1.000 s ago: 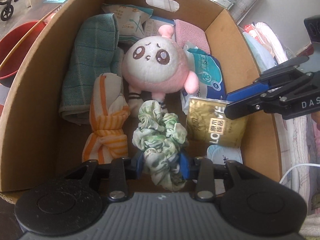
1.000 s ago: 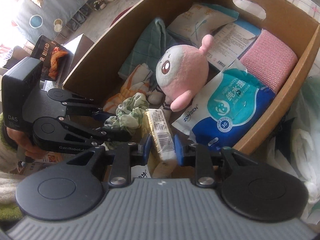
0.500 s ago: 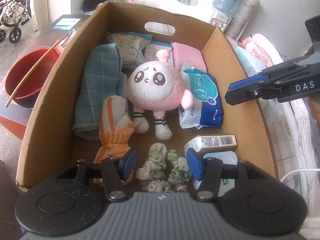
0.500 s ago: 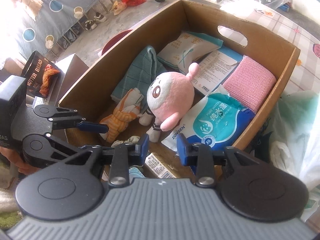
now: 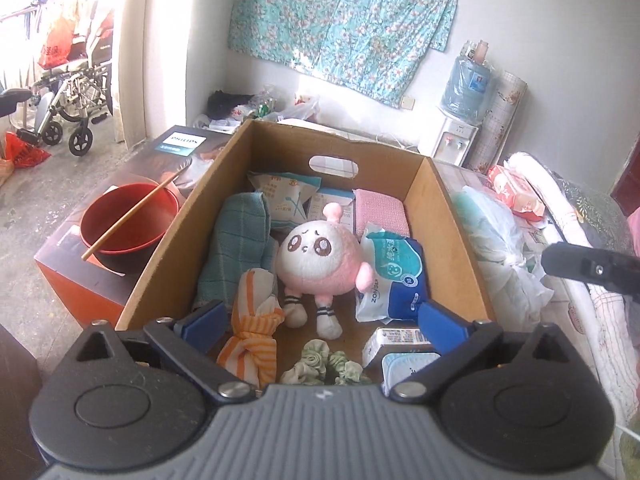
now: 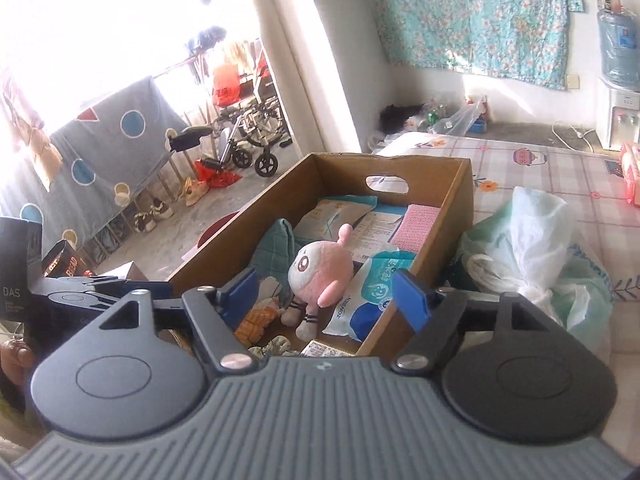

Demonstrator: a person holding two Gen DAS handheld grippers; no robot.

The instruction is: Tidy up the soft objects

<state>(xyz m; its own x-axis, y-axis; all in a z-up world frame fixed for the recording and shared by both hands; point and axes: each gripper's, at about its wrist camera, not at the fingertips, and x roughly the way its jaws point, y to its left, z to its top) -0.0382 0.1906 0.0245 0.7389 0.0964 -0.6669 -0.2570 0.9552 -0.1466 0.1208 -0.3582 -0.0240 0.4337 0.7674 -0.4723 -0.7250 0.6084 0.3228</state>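
Note:
A cardboard box (image 5: 452, 216) (image 6: 452, 216) holds a pink plush doll (image 5: 320, 260) (image 6: 320, 276), a teal towel (image 5: 236, 252), an orange striped cloth (image 5: 256, 336), a blue wipes pack (image 5: 394, 268) and a pink cloth (image 5: 380, 208). A green scrunchie (image 5: 324, 368) (image 6: 272, 346) and a small tissue pack (image 5: 396, 344) (image 6: 320, 348) lie at the near end. My left gripper (image 5: 322, 324) (image 6: 100, 292) hangs above that end, jaws opening, nothing between them. My right gripper (image 6: 326, 298) (image 5: 592, 270) is over the box's near right corner, jaws opening and empty.
A red bowl (image 5: 128, 216) with a chopstick sits on an orange carton left of the box. A crumpled plastic bag (image 5: 496, 240) (image 6: 532, 248) lies against the box's right wall on a checked sheet (image 6: 560, 168). A wheelchair (image 5: 68, 116) stands far left.
The left gripper let go of the scrunchie and the right let go of the tissue pack; both now lie in the box. Both grippers rose, drew back and spread their jaws.

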